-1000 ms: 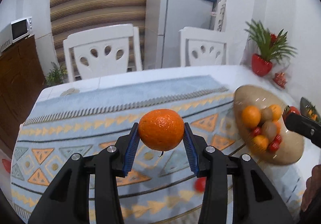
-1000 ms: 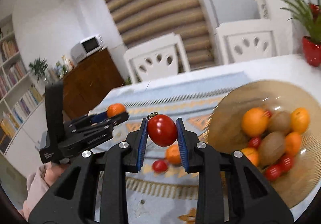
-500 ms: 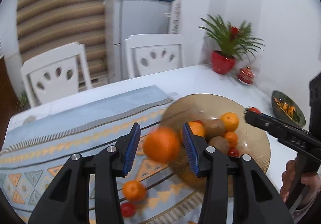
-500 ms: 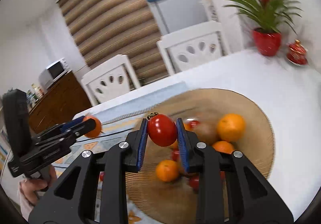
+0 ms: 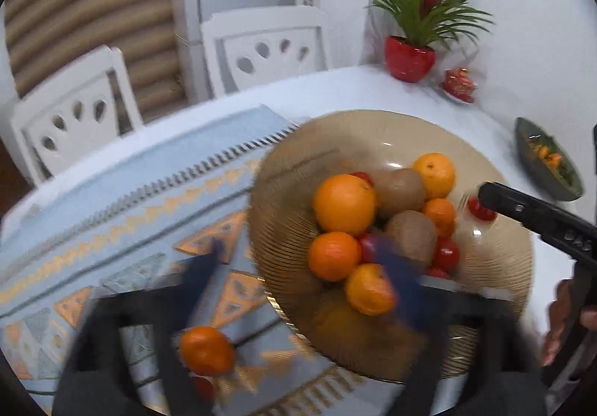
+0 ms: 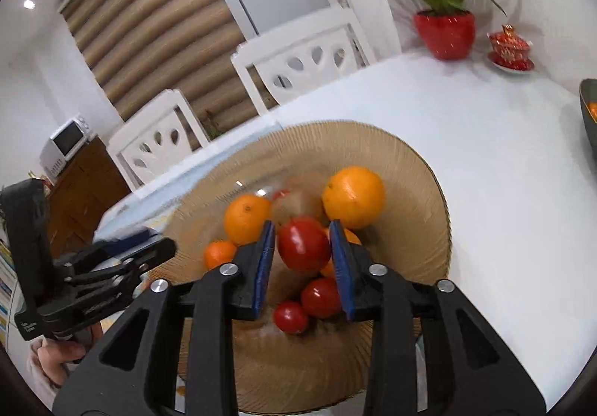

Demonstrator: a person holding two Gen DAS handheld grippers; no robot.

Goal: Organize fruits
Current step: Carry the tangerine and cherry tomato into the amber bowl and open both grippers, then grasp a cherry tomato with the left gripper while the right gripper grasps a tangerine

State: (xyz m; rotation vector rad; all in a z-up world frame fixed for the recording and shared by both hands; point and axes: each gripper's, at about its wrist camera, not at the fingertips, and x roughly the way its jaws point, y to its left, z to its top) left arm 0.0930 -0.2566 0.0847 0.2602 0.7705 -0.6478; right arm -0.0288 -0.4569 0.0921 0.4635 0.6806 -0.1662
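The brown ribbed glass bowl (image 5: 373,125) holds several oranges, two kiwis and several tomatoes. Over its near side my left gripper (image 5: 298,270) is blurred, its jaws opening wide with nothing pressed between them. An orange smear (image 5: 335,319) shows low over the bowl's near wall. My right gripper (image 6: 303,261) hangs above the bowl (image 6: 410,162), jaws opening. The red tomato (image 6: 304,248) sits blurred between its pads with a slim gap on the left. A mandarin (image 5: 207,350) and a small tomato (image 5: 203,388) lie on the patterned cloth (image 5: 130,199).
Two white chairs (image 5: 261,50) stand behind the white table (image 5: 373,91). A red potted plant (image 5: 410,58), a red lidded dish (image 5: 459,84) and a dark bowl (image 5: 548,162) sit along the far right. A hand (image 5: 559,319) holds the right gripper's handle.
Both grippers swung right, from over the cloth to above the bowl. The left jaws sprang wide and let go of the orange. The right jaws parted around the tomato, which sank slightly.
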